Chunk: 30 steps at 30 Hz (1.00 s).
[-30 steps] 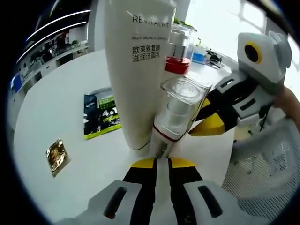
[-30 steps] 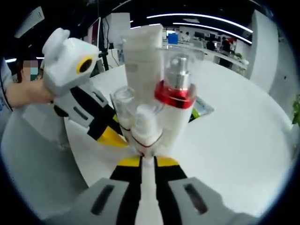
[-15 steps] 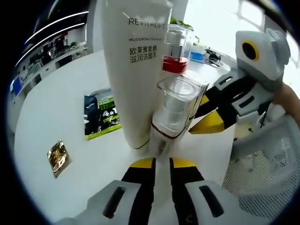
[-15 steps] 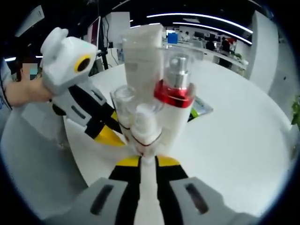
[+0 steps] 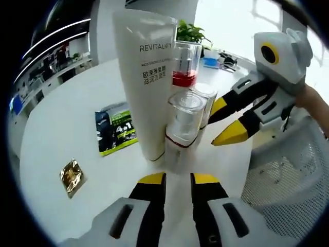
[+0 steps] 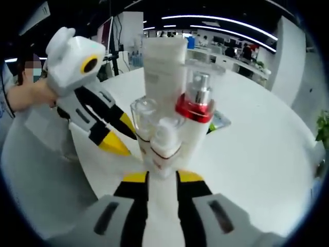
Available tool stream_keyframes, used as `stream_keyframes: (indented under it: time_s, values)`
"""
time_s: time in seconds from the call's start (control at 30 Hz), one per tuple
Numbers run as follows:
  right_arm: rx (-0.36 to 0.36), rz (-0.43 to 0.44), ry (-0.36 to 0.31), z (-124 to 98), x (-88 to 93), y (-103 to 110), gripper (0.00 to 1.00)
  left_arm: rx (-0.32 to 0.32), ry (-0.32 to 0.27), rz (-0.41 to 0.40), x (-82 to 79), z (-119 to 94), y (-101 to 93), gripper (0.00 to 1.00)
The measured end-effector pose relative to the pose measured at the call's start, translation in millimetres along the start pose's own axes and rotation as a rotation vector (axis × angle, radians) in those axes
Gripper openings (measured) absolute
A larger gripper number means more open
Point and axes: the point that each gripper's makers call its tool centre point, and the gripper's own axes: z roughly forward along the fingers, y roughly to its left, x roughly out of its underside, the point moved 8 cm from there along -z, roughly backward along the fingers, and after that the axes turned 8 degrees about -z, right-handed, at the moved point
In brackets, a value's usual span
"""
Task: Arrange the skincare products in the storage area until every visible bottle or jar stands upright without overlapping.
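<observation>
Jaws narrowly apart on both grippers, empty; white round table (image 5: 67,118), office room with ceiling light strips (image 6: 221,23).

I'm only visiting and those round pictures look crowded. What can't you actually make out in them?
- Left gripper view: the tall white tube runs off the top edge, so its upper end is cut off.
- Left gripper view: the small print on the green sachet is too small to read.
- Left gripper view: the gold packet is too small to identify.
- Right gripper view: the red-collared pump bottle hides part of the tube.
- Right gripper view: the far desks are blurred.
</observation>
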Motion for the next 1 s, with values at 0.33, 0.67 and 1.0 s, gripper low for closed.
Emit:
stream_keyframes:
  time_s: [0.33, 0.67, 1.0]
  values:
    - [0.033, 0.014, -0.014, -9, -9.3, 0, 0.36, -0.025, -0.019, 0.044, 1.2, -17, 2.2, 0.30]
    - [0.061, 0.015, -0.009, -19, -16.2, 2, 0.47, -0.051, -0.050, 0.033, -0.4, -39, 8.7, 0.44]
    - [0.070, 0.041, -0.002, -27, -21.2, 4, 0.62, -0.093, -0.059, 0.049, -2.6, -63, 17.7, 0.61]
